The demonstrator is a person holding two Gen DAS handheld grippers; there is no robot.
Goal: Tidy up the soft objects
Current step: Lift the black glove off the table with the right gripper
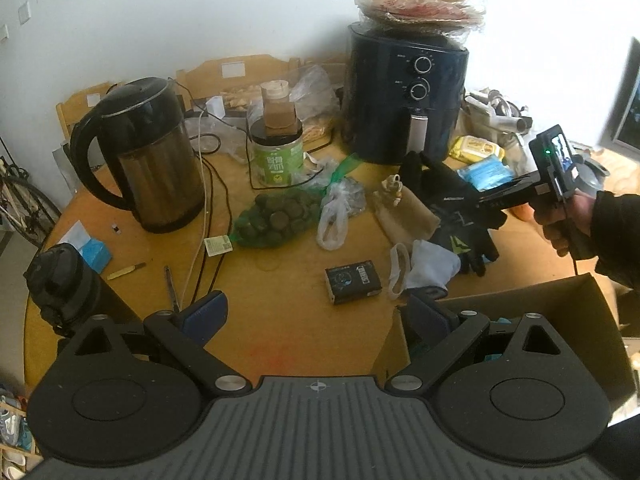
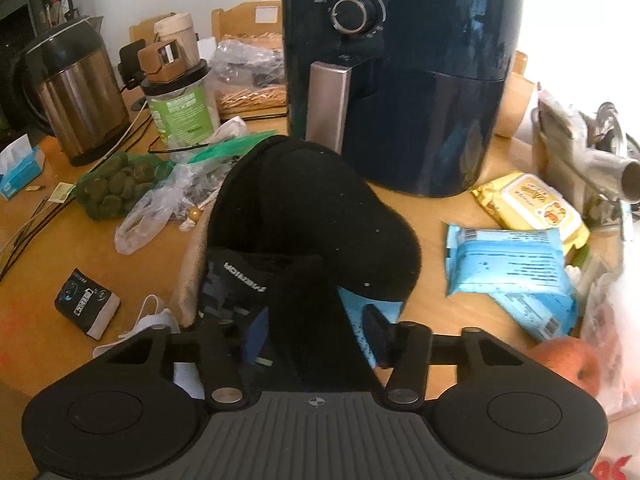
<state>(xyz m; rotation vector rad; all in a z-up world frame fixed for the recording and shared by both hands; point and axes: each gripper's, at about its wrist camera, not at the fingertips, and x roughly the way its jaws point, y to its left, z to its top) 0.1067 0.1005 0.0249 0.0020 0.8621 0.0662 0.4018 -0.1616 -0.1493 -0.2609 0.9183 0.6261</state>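
Steel kettle (image 1: 156, 160), dark air fryer (image 1: 408, 96), green jar (image 1: 276, 156), perhaps chestnuts in netting (image 1: 276, 216)

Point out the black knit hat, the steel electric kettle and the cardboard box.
black knit hat (image 2: 316, 208), right wrist view, on its rounded crown.
steel electric kettle (image 1: 160, 172), left wrist view, on its ribbed metal body.
cardboard box (image 1: 560, 308), left wrist view, on its inner wall.

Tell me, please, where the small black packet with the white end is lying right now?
The small black packet lies flat on the wooden table, centre of the left wrist view, just left of the white face mask and below the green net bag.
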